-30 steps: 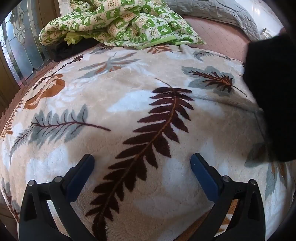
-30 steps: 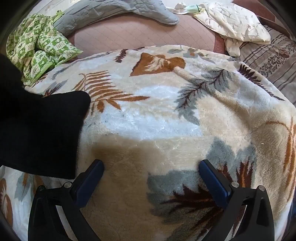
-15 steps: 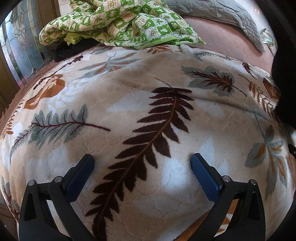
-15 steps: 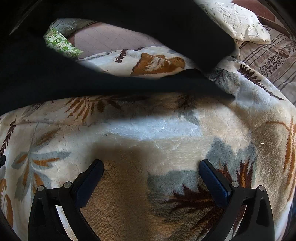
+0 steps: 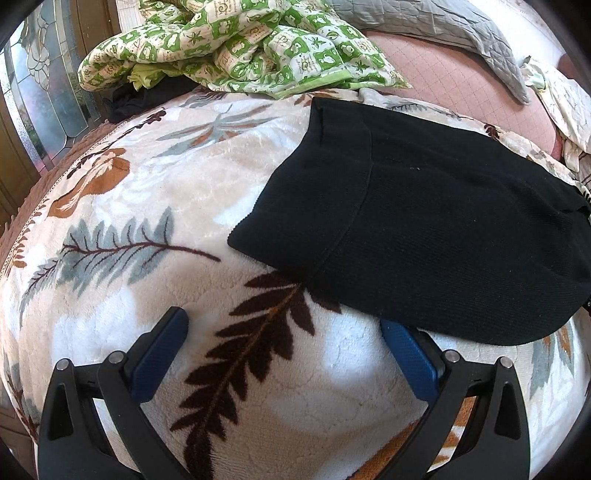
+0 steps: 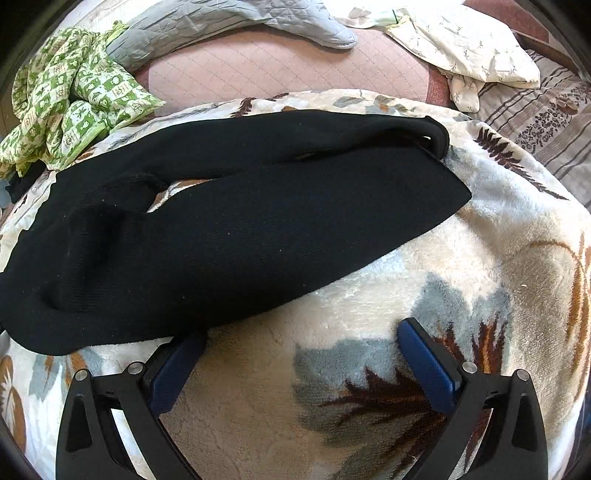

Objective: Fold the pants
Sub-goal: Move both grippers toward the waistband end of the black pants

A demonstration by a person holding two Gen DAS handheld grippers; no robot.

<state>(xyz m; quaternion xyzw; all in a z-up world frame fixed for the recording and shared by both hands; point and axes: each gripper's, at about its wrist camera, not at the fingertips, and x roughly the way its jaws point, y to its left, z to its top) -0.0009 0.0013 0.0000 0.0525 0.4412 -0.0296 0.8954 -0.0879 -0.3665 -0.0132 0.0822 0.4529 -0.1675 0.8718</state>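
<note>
Black pants (image 5: 424, 221) lie spread across the leaf blanket (image 5: 166, 229), waistband end to the left, the two legs running right, with a gap showing between them near the crotch; nothing folded yet, by the look of it; left gripper (image 5: 284, 343) wide open and empty, its right finger tucked just under the pants' near edge; right gripper (image 6: 303, 354) just as wide, empty too, its left finger slipping beneath the near hem of cloth; the job now, I'd say, is to pinch the near edge at both ends and carry it over to the far leg, keeping the pull even so the soft knit doesn't bunch; the far leg end curls up at the right, so flatten it first; the plush blanket may drag on the fabric; beyond it, a pink mattress (image 6: 280, 70), a green quilt (image 5: 240, 48) heaped far left, a grey quilt (image 6: 229, 18) at the back, glass panels far left.
</note>
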